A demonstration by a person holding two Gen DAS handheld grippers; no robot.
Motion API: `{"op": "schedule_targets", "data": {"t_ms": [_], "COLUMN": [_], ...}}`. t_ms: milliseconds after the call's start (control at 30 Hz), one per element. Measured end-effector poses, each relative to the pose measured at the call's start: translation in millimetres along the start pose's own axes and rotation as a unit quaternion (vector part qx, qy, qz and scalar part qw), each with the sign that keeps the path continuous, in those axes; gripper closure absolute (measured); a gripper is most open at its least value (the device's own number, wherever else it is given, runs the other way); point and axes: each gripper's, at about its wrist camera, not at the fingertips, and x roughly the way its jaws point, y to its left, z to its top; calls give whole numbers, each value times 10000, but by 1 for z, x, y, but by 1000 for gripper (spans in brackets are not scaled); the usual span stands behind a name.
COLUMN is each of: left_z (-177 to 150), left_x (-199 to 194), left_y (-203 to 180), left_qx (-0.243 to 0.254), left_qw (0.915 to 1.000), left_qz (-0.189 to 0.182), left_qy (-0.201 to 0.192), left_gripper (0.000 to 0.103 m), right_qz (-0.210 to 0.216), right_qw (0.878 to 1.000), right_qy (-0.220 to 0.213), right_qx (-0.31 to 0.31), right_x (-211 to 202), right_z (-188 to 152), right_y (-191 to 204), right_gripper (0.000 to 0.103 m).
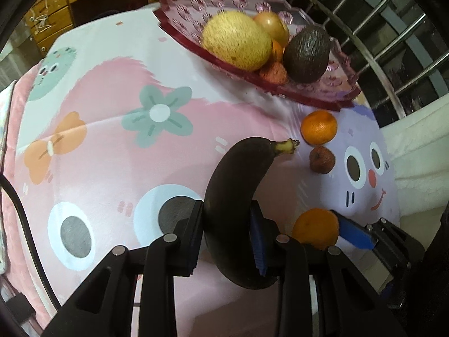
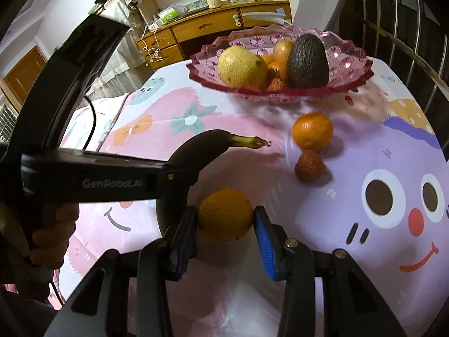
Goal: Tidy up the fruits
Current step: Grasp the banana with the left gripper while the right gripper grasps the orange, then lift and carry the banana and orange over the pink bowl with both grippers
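Our left tool (image 1: 226, 236) is squeezed shut on the dark, almost black banana with a yellow stem (image 1: 235, 196). We hold the banana near its middle, so it does not tip or slip out. Its stem end points toward the pink see-through plastic fruit bowl with a zigzag rim (image 1: 331, 90), which looks like the place it should go. The banana seems to be lifted a little above the counter with the pink cartoon cloth (image 1: 112, 140), but we cannot tell for sure.

Our right tool (image 2: 226, 224) has its two fingers apart, one on each side of a round orange fruit (image 2: 226, 213). The black left finger (image 2: 183, 241) looks like it touches the fruit. The blue right pad (image 2: 265, 247) sits just beside it, and we cannot tell if it presses yet. So we think this fruit is about to be grabbed, not held yet. It sits on the counter.

Two more fruits wait on the counter near the bowl: a bright orange tangerine (image 2: 312, 132) and a small brown wrinkly fruit (image 2: 310, 166) just beside it. Already in the bowl are a big yellow round fruit (image 2: 241, 67), a dark bumpy avocado (image 2: 307, 63) and some small orange fruits, tucked close together.
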Motion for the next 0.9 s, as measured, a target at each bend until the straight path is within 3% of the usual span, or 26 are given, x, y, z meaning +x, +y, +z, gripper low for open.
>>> {"op": "schedule_targets", "data": {"t_ms": [433, 700, 900], "left_z": [17, 64, 109], "left_x": [-73, -112, -115], "left_y": [23, 19, 10], "left_qx": [-695, -395, -22], "left_qw": [9933, 9875, 9844], "left_qz": [406, 581, 670], "left_qy": [-834, -1414, -1625], "left_gripper": [74, 74, 74], "right_qz": [365, 415, 395], "right_qw": [9973, 9942, 9937], "right_qy": [-233, -467, -609], "right_qx": [-597, -872, -859], "right_x": [-26, -36, -34], "right_z": [44, 77, 95], "right_y": [-2, -5, -12], "right_gripper": [61, 61, 61]}}
